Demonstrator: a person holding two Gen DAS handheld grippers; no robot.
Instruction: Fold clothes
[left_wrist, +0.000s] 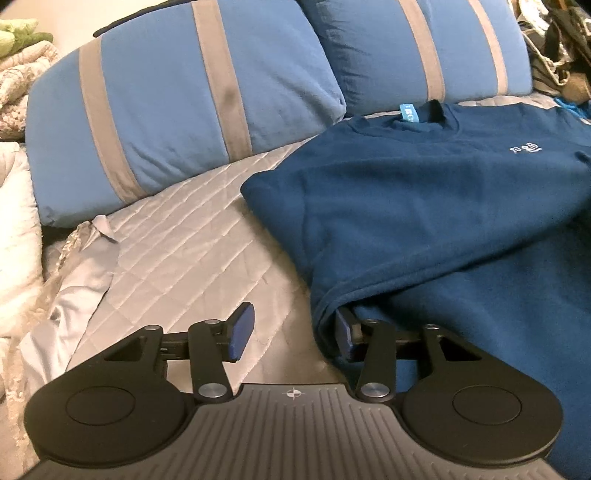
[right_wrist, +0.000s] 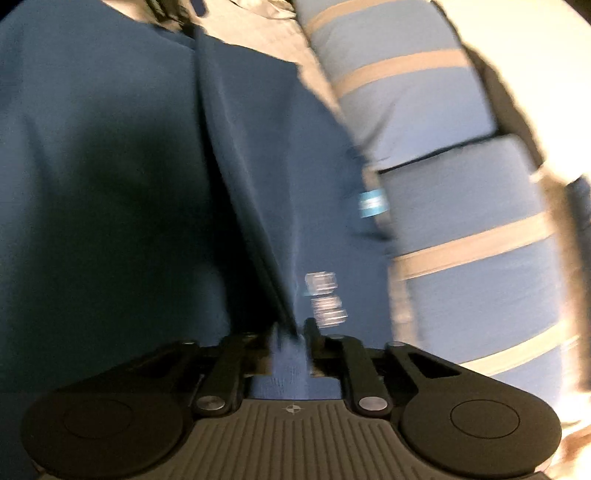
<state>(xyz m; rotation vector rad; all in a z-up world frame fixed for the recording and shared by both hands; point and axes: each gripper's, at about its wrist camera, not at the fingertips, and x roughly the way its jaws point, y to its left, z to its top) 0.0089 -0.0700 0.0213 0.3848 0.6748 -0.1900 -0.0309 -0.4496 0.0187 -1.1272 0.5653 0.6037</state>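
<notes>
A navy blue sweatshirt (left_wrist: 424, 206) lies spread on the quilted grey bedspread (left_wrist: 177, 251), collar with a light blue tag (left_wrist: 407, 112) toward the pillows and a small white chest logo (left_wrist: 526, 149) facing up. My left gripper (left_wrist: 291, 332) is open at the left sleeve's edge. Its left pad (left_wrist: 242, 330) is over bare bedspread, and its right finger (left_wrist: 345, 330) is tucked under the sleeve hem. In the blurred right wrist view, my right gripper (right_wrist: 294, 338) is shut on a fold of the sweatshirt (right_wrist: 258, 184), with cloth bunched between the fingers near the logo (right_wrist: 325, 299).
Two blue pillows with grey stripes (left_wrist: 184, 110) (left_wrist: 424, 48) lean at the head of the bed, just behind the collar. Rumpled pale bedding (left_wrist: 22, 229) lies at the left. A pile of dark clutter (left_wrist: 557, 48) sits at the far right.
</notes>
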